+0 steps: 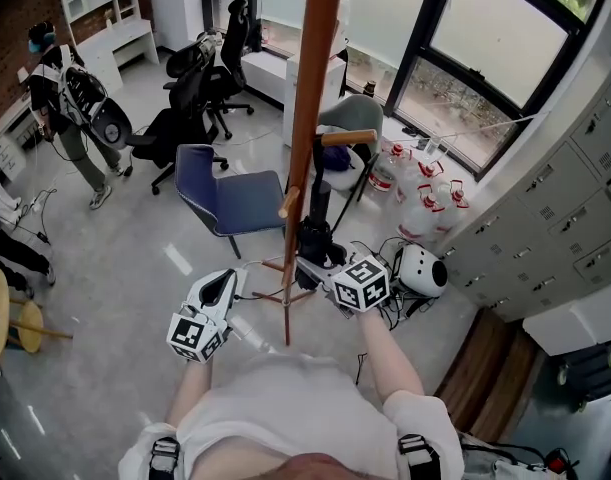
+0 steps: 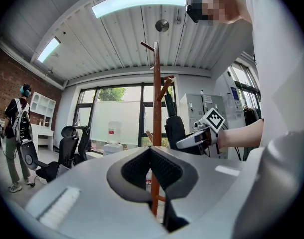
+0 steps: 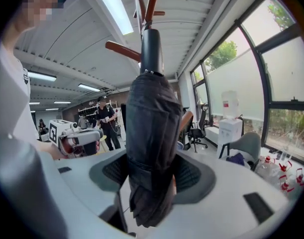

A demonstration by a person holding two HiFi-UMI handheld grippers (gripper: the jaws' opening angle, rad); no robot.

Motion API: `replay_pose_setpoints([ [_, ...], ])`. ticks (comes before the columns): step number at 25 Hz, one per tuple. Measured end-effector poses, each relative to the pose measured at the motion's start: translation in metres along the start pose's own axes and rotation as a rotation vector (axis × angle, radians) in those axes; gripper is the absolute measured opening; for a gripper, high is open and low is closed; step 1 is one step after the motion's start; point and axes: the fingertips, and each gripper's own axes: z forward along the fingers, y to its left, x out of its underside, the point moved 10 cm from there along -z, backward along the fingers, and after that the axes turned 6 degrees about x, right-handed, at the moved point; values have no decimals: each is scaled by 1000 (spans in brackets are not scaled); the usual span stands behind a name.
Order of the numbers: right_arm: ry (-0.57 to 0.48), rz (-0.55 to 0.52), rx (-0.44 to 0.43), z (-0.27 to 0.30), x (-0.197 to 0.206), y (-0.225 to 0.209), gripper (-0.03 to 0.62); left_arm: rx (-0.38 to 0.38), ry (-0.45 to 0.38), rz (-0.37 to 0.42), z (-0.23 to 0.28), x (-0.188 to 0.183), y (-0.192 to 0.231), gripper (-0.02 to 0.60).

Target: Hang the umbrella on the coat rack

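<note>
- Judging from here, the job in hand is getting the umbrella's top end onto a peg. That goes best with the bundle held upright, lifted close along the pole, and the clamp only eased once a peg plainly bears the weight.
- The left gripper (image 1: 223,283) is nearest me, low and left of the pole. Its jaws are pressed together with nothing between them, and it touches neither umbrella nor rack, so it is free to steady the pole.
- The right gripper (image 1: 320,268) is just right of the pole. Its jaws are pinching the folded black umbrella (image 3: 149,133) across the lower part of the bundle, the fabric bulging out on both sides of the pads.
- The umbrella stands upright in that grip, its straight black handle (image 3: 152,49) pointing up, close beside the wooden coat rack (image 1: 310,88).
- Two lower pegs (image 1: 347,138) stick out near it. I can't make out any strap, or whether anything has caught on a peg.
- Beyond the rack stand a blue chair (image 1: 230,196) and a grey chair (image 1: 353,114), and another person (image 1: 70,98) is at the far left.
</note>
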Motion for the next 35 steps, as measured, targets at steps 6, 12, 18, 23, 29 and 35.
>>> replay_pose_setpoints([
  [6,-17,-8,70,3,1,-1,256,-8,-1,-3,-2,0,-1,11],
  [12,-22,-6,81,9,4,4,256,-4,-1,0,-6,3,3,11],
  [18,-25,-11,117,7,4,4,258,2,-6,3,-5,0,8,11],
  [23,-43,-65,156,4,-4,10,281,7,-8,2,-3,-4,12,11],
  [29,-158,-135,272,-24,-23,22,325,16,-15,9,-4,-4,9,11],
  [35,-262,-113,321,-53,-41,29,325,26,-23,21,-2,-8,12,11],
])
